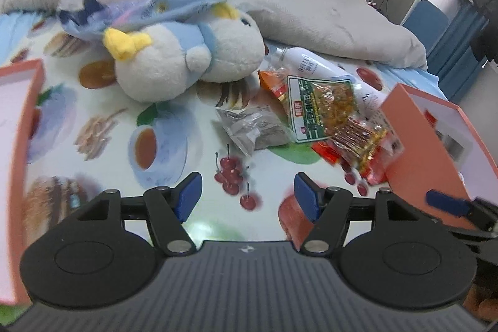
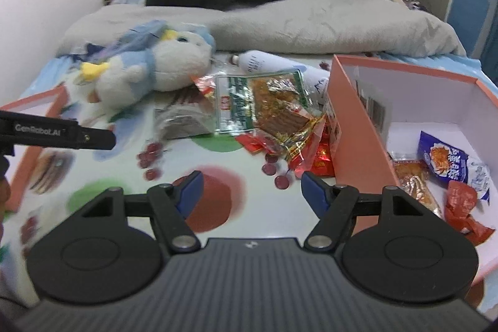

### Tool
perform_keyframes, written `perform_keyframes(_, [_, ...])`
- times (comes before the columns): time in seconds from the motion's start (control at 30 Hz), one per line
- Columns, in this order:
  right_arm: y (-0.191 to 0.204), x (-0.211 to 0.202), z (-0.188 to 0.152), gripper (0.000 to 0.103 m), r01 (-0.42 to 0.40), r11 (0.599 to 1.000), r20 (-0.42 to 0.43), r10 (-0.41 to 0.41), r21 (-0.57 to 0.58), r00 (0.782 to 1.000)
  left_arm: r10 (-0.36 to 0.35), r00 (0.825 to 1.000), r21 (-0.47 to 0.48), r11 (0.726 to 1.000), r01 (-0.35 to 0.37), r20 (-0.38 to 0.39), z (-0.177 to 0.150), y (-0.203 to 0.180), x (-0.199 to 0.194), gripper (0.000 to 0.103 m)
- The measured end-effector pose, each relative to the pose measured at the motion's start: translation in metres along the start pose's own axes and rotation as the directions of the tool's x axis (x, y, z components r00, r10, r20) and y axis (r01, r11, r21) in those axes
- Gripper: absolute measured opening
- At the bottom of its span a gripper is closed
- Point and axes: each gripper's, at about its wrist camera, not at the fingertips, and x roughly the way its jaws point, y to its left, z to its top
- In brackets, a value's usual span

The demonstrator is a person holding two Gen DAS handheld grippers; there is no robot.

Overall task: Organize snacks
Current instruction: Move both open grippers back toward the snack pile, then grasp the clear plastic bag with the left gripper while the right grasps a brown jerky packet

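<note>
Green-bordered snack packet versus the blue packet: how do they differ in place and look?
The green-bordered snack packet lies outside on the printed sheet, while the blue packet lies inside the pink box. The green-bordered packet has a clear window showing orange-brown contents; the blue packet is opaque with a printed picture. The green-bordered packet rests partly over other wrappers; the blue packet lies on the box floor beside red wrappers. Neither is gripped.

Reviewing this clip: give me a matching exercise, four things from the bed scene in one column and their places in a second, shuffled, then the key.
Things:
1. blue snack packet
2. green-labelled snack packet
3. white bottle
4. plush toy

Places:
A. lying beside the grey blanket
B. inside the pink box
C. left of the snack pile
D. on top of the snack pile on the sheet

Pairs: 1-B, 2-D, 3-A, 4-C
</note>
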Motion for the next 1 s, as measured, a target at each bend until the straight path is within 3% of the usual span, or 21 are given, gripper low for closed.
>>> perform_keyframes(0.13, [0.0, 0.029, 0.0, 0.056, 0.022, 0.999, -0.021, -0.021, 0.035, 1.0, -0.04, 0.999, 0.001, 0.999, 0.04, -0.012, 0.009, 0.005, 0.033, 0.07])
perform_keyframes(0.3, [0.001, 0.056, 0.001, 0.054, 0.089, 0.994, -0.008, -0.089, 0.055, 0.996, -0.076, 0.997, 0.007, 0.997, 0.076, -0.007, 0.019, 0.008, 0.063, 0.07])
perform_keyframes(0.37, [0.003, 0.065, 0.004, 0.053, 0.127, 0.992, 0.003, -0.127, 0.02, 0.992, -0.086, 0.996, -0.002, 0.996, 0.086, -0.001, 0.022, 0.011, 0.071, 0.07])
perform_keyframes(0.47, [0.008, 0.081, 0.008, 0.044, 0.229, 0.971, 0.008, -0.229, -0.07, 0.973, -0.101, 0.995, -0.012, 0.995, 0.101, 0.002, 0.027, 0.012, 0.084, 0.07])
perform_keyframes(0.67, [0.004, 0.098, 0.003, 0.043, 0.309, 0.943, 0.005, -0.311, -0.127, 0.95, -0.113, 0.994, 0.012, 0.994, 0.113, 0.008, 0.027, 0.006, 0.103, 0.07])
perform_keyframes(0.9, [-0.004, 0.086, 0.0, 0.043, 0.322, 0.946, -0.016, -0.321, 0.027, 0.947, -0.084, 0.996, 0.016, 0.996, 0.084, 0.022, 0.025, 0.004, 0.114, 0.07])
perform_keyframes(1.0, [-0.001, 0.083, -0.001, 0.043, 0.342, 0.939, 0.006, -0.343, 0.037, 0.939, -0.062, 0.998, 0.013, 0.998, 0.062, 0.02, 0.024, 0.004, 0.118, 0.069])
